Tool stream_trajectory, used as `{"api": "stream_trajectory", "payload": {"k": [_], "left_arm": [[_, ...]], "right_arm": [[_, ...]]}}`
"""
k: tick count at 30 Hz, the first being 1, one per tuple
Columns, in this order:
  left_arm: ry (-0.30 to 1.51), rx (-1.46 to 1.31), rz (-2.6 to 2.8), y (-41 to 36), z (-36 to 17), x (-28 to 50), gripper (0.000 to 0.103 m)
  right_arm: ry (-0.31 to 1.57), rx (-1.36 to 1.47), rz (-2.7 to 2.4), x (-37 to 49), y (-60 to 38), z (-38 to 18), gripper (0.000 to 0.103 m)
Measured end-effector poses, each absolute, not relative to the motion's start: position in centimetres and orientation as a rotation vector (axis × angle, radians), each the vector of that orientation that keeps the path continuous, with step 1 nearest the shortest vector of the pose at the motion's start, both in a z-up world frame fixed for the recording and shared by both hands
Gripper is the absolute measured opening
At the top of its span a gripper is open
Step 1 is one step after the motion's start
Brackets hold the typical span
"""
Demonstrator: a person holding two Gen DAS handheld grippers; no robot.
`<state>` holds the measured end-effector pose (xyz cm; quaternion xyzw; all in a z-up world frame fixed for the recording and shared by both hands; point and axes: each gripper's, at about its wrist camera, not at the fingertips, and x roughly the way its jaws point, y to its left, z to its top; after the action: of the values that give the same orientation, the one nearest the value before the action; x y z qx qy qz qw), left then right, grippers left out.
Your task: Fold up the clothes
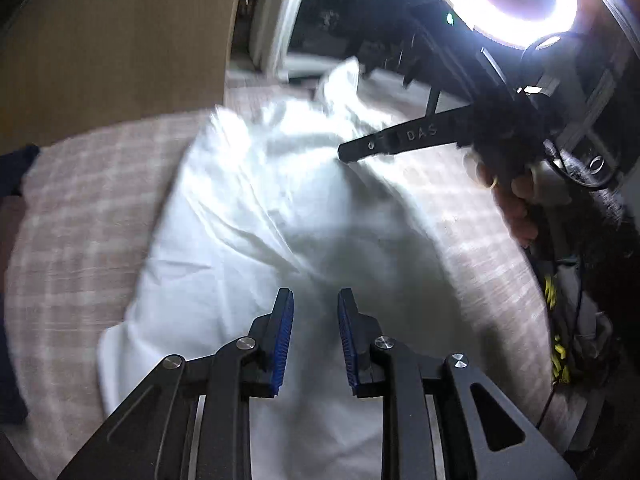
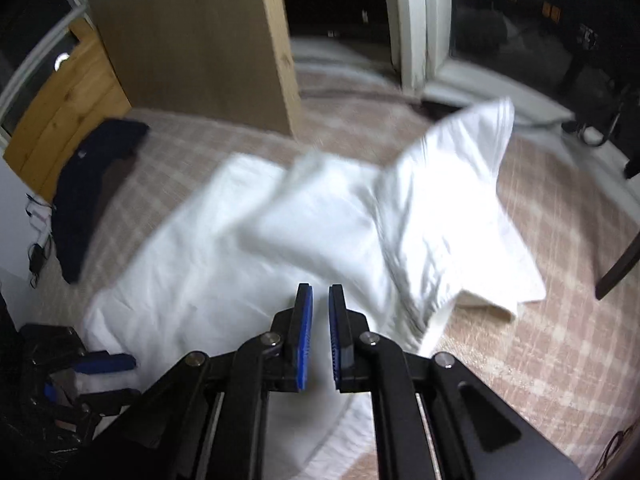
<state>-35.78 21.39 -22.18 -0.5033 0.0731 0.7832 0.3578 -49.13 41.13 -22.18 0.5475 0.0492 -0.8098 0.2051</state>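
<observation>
Two grippers, left gripper (image 1: 315, 340) and right gripper (image 2: 319, 334), jaws released, hover above one white garment (image 2: 248, 240); one dark garment (image 2: 92, 184) lies far left.

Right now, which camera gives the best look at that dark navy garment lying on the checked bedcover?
The right wrist view: the dark navy garment lies whole at the left, beside the white cloth. The left wrist view catches only a dark sliver at its left edge.

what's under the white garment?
The white garment lies on the pink checked bedcover, which shows all round it. Nothing else pokes out; whatever its crumpled folds cover is hidden. The dark garment lies apart, beside it.
</observation>
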Motion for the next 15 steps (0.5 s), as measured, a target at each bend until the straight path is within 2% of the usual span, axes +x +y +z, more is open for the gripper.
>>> {"api": "stream_trajectory", "payload": {"k": [3,8,15], "left_arm": [[0.267,-1.303,2.034,21.6,-22.6,-35.4,0.022],[0.234,-1.284,2.099,20.1,-20.4,-35.2,0.023],[0.287,-1.325,2.112,19.0,-22.3,-35.4,0.023]], "right_arm": [[0.254,1.543,-2.355,-49.9,41.7,-22.3,0.002],[0.245,1.528,-2.355,-51.8,39.3,-22.4,0.003],[0.236,1.495,-2.336,-54.4,35.5,-22.8,0.002]]}}
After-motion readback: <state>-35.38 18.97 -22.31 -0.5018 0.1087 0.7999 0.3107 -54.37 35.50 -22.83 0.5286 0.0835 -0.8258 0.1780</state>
